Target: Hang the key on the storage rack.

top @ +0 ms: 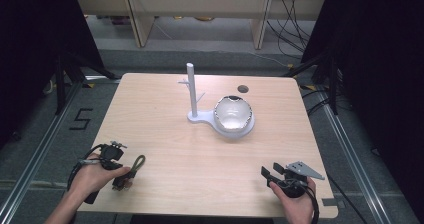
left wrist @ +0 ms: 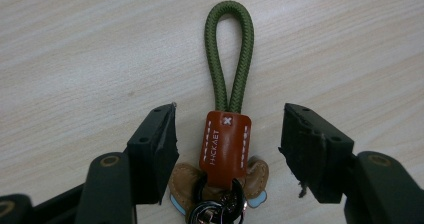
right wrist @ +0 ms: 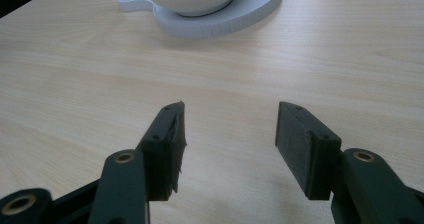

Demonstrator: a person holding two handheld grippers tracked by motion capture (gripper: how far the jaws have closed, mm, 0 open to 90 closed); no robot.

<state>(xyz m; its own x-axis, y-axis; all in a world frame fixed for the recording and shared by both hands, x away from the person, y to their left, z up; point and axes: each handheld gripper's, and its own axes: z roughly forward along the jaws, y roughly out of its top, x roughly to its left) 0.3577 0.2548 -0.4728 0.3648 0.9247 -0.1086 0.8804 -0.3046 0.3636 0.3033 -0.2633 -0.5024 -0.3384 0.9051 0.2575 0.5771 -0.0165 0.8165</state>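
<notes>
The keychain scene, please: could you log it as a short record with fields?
item: keychain, green cord loop, orange leather tab, lying flat on table
left gripper: open, jaws either side of the tab, not touching it
right gripper: open, nothing between jaws
stand: white post, base under bowl

Pale wood table, grey floor, beige shelving, dark curtains

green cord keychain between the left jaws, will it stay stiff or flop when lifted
Probably flops: the green cord loop is soft braided rope, so it should droop. The leather tab and metal rings likely dangle and swing. The left gripper stands open around the tab, an easy pinch spot.
</notes>
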